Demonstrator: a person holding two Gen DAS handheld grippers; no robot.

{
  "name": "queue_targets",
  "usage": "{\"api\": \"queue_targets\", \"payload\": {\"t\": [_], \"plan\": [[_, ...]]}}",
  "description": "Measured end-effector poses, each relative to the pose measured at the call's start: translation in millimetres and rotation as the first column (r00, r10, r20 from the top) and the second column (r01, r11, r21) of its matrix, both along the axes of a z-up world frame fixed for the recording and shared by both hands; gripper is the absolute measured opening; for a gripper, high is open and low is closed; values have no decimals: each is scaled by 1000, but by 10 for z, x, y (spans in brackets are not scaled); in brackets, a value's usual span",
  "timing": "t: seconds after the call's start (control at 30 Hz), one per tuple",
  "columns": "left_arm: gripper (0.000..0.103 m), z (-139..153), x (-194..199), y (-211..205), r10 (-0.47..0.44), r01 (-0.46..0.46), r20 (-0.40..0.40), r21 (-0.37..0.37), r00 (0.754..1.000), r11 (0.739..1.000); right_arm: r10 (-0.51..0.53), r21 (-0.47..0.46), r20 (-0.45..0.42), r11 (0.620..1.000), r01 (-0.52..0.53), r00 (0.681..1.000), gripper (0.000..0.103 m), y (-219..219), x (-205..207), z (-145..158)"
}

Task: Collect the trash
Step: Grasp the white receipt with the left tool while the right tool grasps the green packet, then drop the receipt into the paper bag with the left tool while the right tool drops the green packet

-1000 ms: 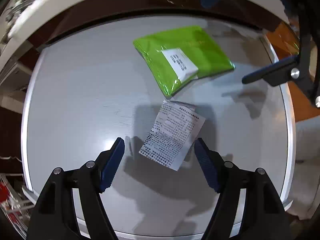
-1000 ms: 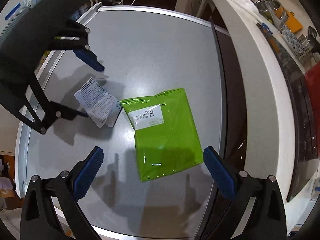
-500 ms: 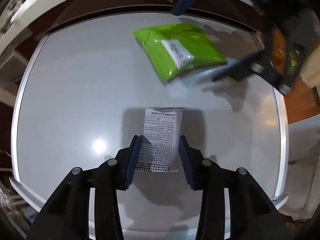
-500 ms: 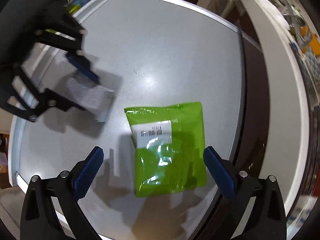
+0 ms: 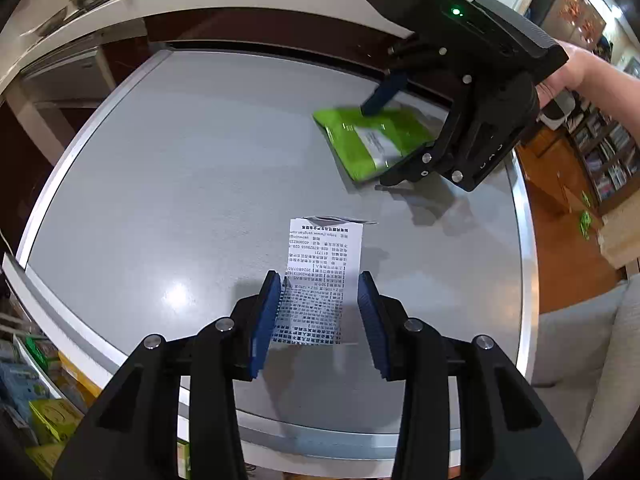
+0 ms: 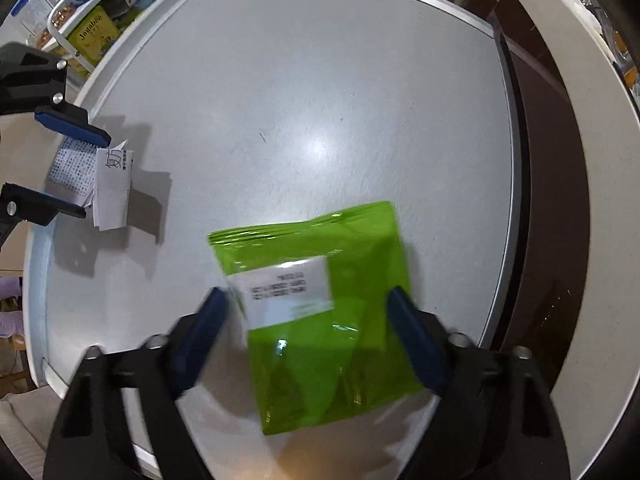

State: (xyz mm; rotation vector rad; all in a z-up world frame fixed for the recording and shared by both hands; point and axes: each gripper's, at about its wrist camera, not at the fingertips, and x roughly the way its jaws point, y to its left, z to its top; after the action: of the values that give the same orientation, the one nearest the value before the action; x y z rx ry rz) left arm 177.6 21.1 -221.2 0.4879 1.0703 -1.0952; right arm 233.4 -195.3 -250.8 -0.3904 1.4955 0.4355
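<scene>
Two pieces of trash: we see a printed paper receipt (image 5: 322, 280) and a green plastic pouch (image 6: 324, 312) with a white label, both over the grey round table (image 5: 180, 184).
Left gripper (image 5: 318, 312): we hold it narrowed on the receipt, its blue pads against the paper's two edges; the receipt curls up between them, its far end hanging over the tabletop.
Right gripper (image 6: 308, 332): our jaws are closing around the pouch, which sits between them; the pads look just short of its edges, so we judge the grip not yet made.
Pouch position: flat on the table near the rim closest to the right wrist camera, well apart from the receipt.
Progress: we judge one item secured, the other about to be seized; neither has gone into any bin.
Left to do: close on the pouch, lift it, carry both to a trash container.
Hidden: we see no bin or bag in either view.
Hard to read: the right gripper's pads and the pouch are motion-blurred, so contact is uncertain; the print on receipt and label is too small.
</scene>
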Motion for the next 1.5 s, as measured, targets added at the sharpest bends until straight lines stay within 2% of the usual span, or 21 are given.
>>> {"api": "queue_targets", "payload": {"t": [0.03,0.07,0.1,0.13,0.2,0.43,0.53,0.6,0.67,0.97,1.23,1.5], "plan": [[41,15,-37,9,4,-4,3,-2,1000,1000,21,-8,2,1000,-20,1000,74,22,-21,26],[41,9,-21,-83,5,-5,2,-3,1000,1000,48,-18,10,999,-48,999,79,46,-44,53],[41,10,-15,-69,7,-7,-4,-9,1000,1000,67,-26,18,997,-67,998,86,58,-58,75],[41,22,4,-99,8,-8,-3,-9,1000,1000,96,-46,51,995,-93,994,99,88,-84,107],[41,2,49,-104,12,-12,-2,-6,1000,1000,121,-68,66,991,-117,990,99,119,-86,103],[41,26,-51,-92,24,-24,-5,-11,1000,1000,107,-91,3,990,-106,994,99,127,131,-141],[41,46,-93,-74,37,-37,-8,-18,999,999,89,-58,-42,994,-91,995,99,95,144,-263],[41,51,-94,-71,46,-47,-9,-23,999,999,90,-42,-34,995,-91,995,98,92,124,-270],[41,57,-97,-68,52,-52,-8,-27,999,998,92,-26,-11,995,-93,996,89,83,69,-239],[41,199,-160,3,114,-113,5,-74,993,991,-8,66,10,998,7,1000,78,-35,-137,-156],[41,392,-374,-13,171,-164,51,-115,984,980,-75,157,98,986,59,992,78,-162,-496,189],[41,757,-736,-63,239,-215,125,-179,963,960,-125,241,222,968,70,967,78,-154,-892,812]]}}
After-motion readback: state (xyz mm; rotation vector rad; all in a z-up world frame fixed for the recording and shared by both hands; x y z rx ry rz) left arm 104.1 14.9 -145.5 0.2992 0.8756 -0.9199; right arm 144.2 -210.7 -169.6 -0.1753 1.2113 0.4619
